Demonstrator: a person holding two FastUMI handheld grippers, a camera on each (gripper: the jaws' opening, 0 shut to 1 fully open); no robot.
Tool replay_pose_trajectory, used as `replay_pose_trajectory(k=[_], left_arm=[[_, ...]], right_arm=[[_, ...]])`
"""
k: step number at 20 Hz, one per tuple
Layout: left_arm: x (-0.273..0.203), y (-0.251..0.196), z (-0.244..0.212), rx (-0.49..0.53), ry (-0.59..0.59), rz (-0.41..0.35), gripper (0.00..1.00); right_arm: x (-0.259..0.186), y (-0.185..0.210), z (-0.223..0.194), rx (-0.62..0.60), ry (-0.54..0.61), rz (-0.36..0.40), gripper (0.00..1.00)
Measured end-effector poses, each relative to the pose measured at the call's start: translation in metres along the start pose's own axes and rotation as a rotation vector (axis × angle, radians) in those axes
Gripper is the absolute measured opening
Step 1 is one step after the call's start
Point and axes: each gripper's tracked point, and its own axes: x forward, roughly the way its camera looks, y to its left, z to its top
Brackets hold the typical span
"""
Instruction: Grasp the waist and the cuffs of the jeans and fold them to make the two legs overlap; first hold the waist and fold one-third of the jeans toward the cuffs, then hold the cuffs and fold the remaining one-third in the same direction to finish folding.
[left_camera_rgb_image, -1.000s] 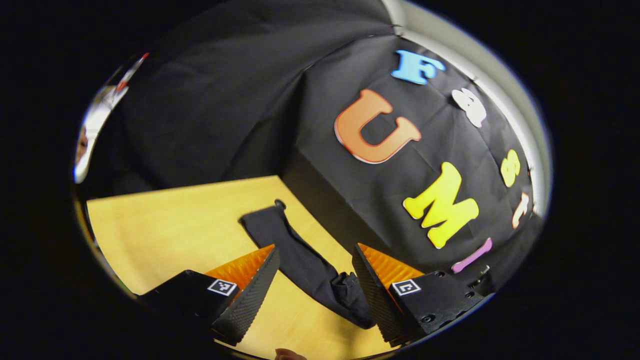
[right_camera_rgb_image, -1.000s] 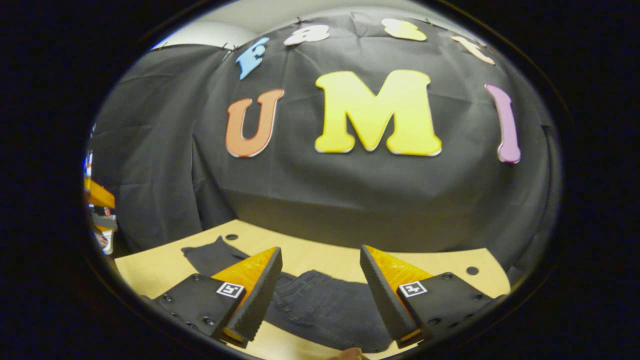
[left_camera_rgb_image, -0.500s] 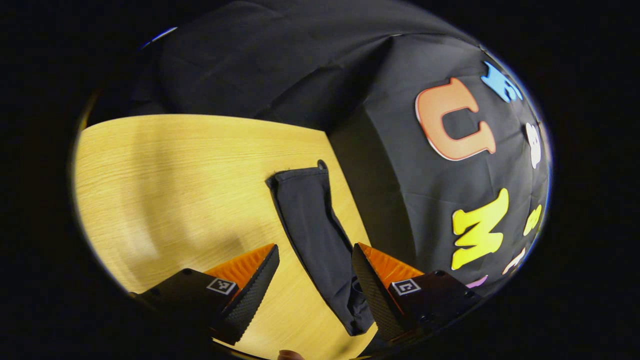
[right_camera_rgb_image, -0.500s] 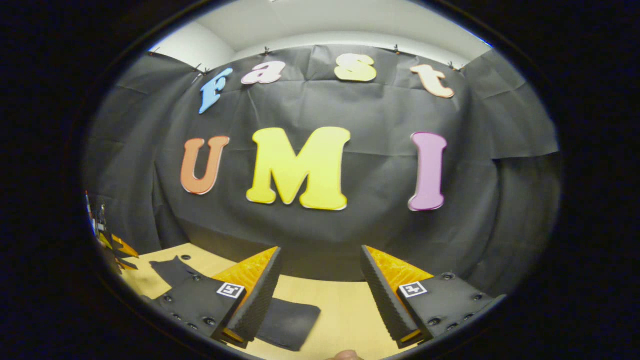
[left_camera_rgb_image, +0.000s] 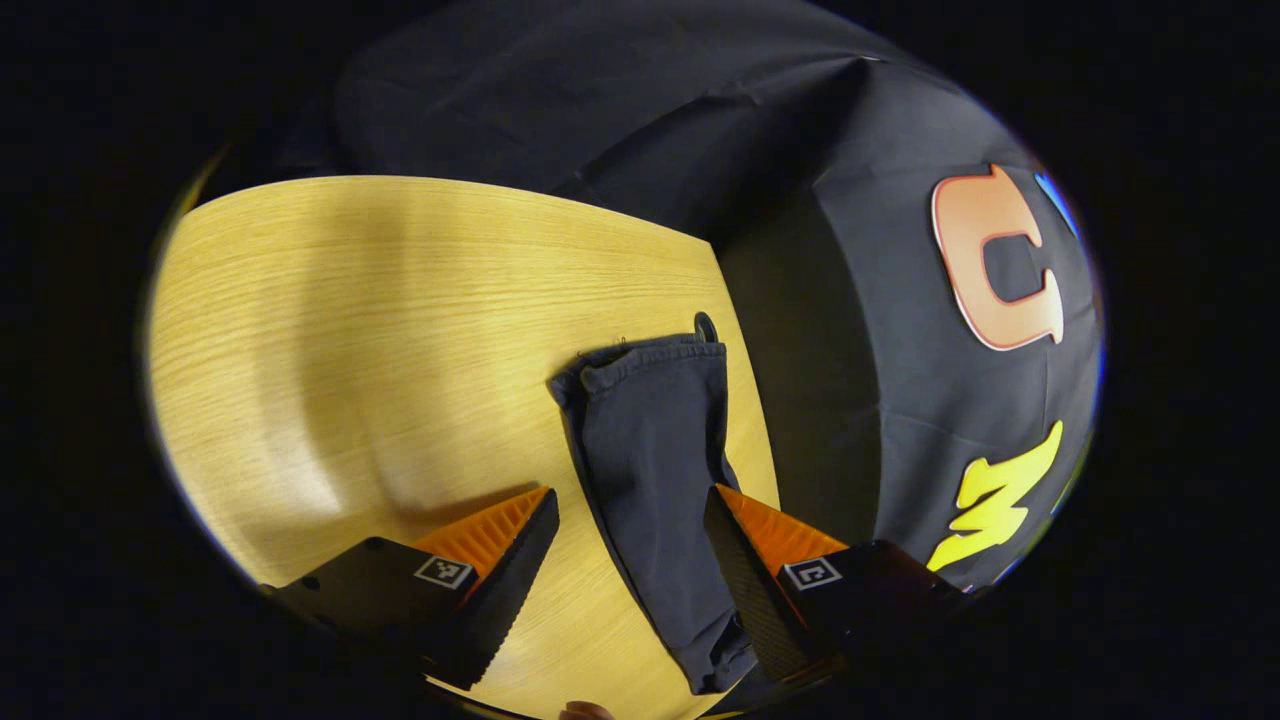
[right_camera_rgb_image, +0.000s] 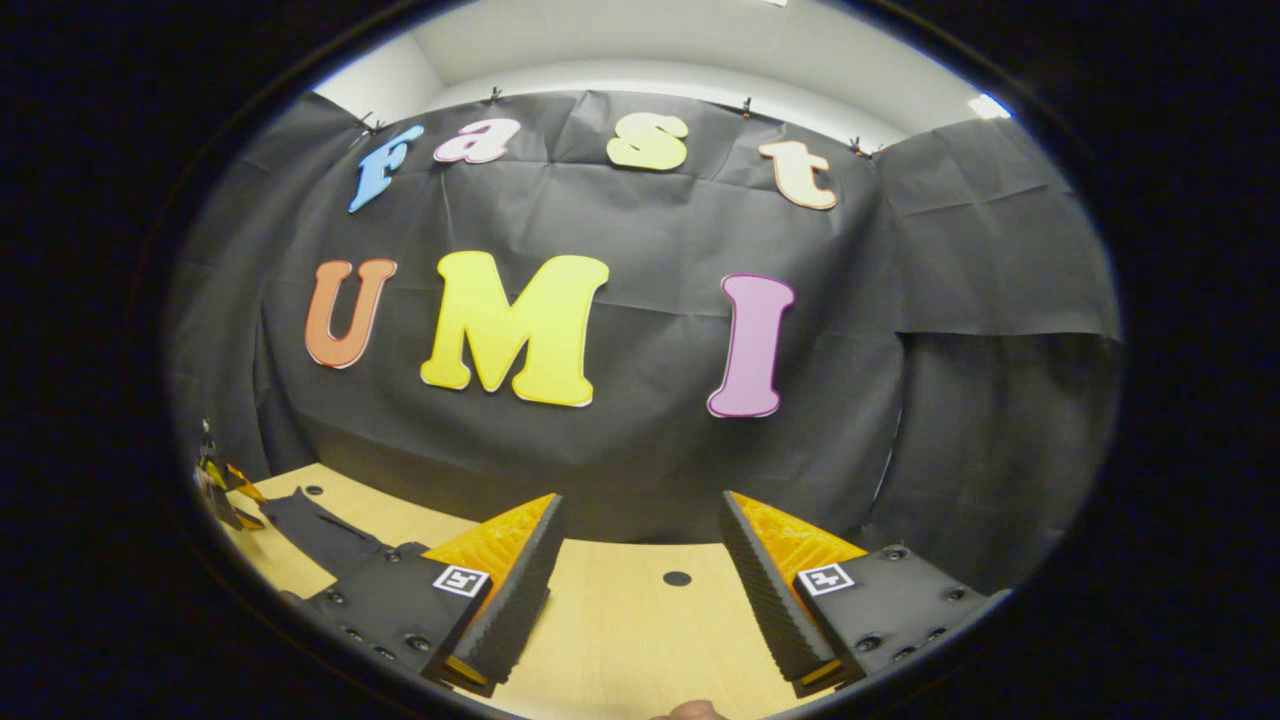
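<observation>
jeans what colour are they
Dark grey, nearly black; the jeans show best in the left gripper view.

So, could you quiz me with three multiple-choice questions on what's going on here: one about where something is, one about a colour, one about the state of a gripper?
1. In the left gripper view, where do the jeans lie?
A. near the table's edge by the black cloth wall
B. across the middle of the table
C. on the floor

2. What colour are the jeans?
A. light blue
B. dark, near black
C. white

3. How does the left gripper stand?
A. shut on the jeans
C. shut on nothing
B. open, nothing gripped

Answers: 1 A, the leg runs along the wooden edge next to the wall. 2 B, the fabric looks dark charcoal against the pale wood. 3 B, its fingers stand wide apart with the leg seen between them, not pinched.
</observation>
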Motion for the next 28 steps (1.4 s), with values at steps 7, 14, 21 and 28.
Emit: replay_pose_trajectory(k=[7, 14, 21, 28], left_arm=[[0.027, -0.021, 0.01, -0.075, -0.01, -0.096, 0.96], [0.054, -0.02, 0.011, -0.275, 0.0, -0.187, 0.59], [0.051, -0.018, 0.008, -0.173, -0.037, -0.166, 0.04], [0.024, -0.059, 0.009, -0.036, -0.072, -0.221, 0.04]], right_arm=[[-0.009, -0.007, 0.003, -0.006, 0.018, -0.028, 0.94], [-0.021, -0.022, 0.003, -0.042, 0.056, -0.059, 0.94], [-0.031, -0.035, 0.004, -0.022, 0.069, -0.077, 0.96], [-0.036, -0.036, 0.006, -0.001, 0.063, -0.07, 0.96]])
